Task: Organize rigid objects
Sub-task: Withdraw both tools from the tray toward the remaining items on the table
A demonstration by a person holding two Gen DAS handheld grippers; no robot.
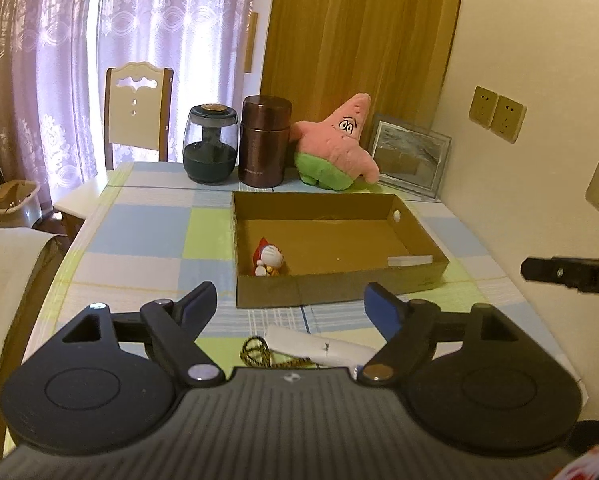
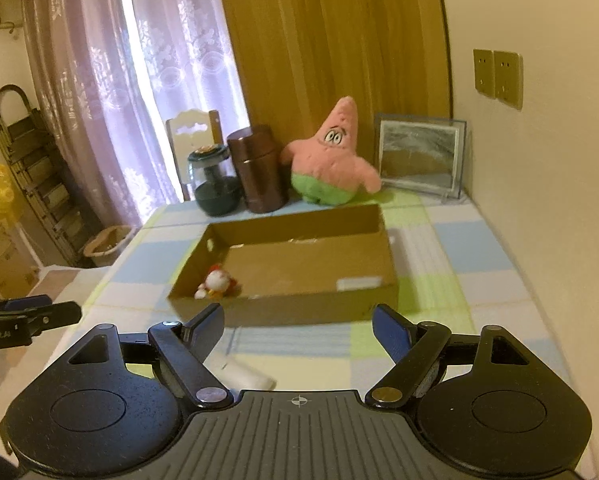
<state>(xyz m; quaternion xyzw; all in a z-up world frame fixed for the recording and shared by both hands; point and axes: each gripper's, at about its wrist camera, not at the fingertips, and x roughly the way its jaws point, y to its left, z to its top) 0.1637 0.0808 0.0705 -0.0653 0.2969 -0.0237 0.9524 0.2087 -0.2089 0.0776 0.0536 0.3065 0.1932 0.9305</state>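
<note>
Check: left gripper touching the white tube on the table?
Apart. Left wrist view: the left gripper is open, its fingers clear of the white tube lying between them.

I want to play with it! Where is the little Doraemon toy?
The little Doraemon toy lies inside the cardboard box on the table, in the box's near left corner in both wrist views, in front of the brown canister.

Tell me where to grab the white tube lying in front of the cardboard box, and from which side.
Grip the white tube across its round body near the middle, coming down from above. It lies flat on the table, so its sides are exposed. The open left gripper is nearest; the gold keychain sits against one end.
</note>
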